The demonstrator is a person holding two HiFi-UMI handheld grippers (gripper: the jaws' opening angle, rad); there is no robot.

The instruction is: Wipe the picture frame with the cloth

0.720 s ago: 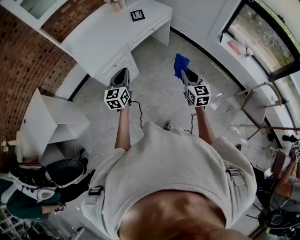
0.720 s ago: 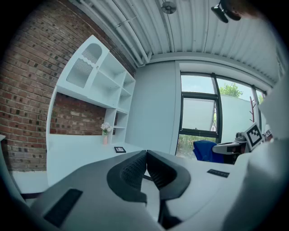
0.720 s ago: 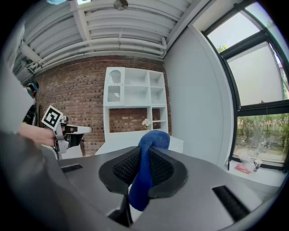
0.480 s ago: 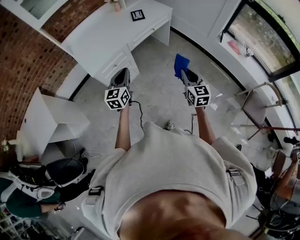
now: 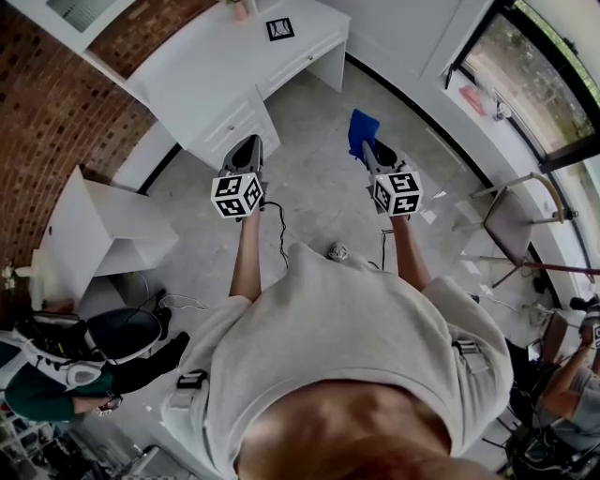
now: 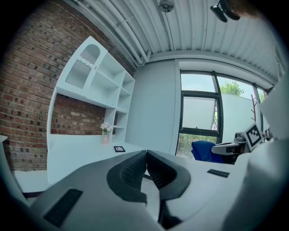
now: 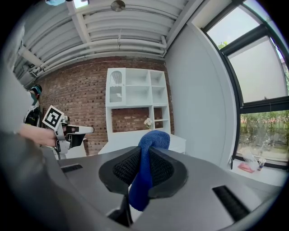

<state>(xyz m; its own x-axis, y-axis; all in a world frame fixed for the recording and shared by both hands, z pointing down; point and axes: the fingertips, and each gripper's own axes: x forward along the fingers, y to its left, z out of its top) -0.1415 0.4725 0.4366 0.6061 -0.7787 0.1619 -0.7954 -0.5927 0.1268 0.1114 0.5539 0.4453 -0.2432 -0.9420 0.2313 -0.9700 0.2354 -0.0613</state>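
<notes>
Blue cloth [image 7: 152,145] was pinched in the right hand-held gripper [image 5: 367,147], its jaws pressed onto the fabric, with a bunched end poking out past the tips. The left hand-held gripper [image 6: 146,156] had its jaws pressed together on nothing. The person held both out in front, side by side and apart, over the grey floor [image 5: 319,192]. The small black picture frame [image 5: 280,29] sat on the white counter [image 5: 211,70] by the brick wall [image 5: 52,117], well apart from the cloth and both grippers.
</notes>
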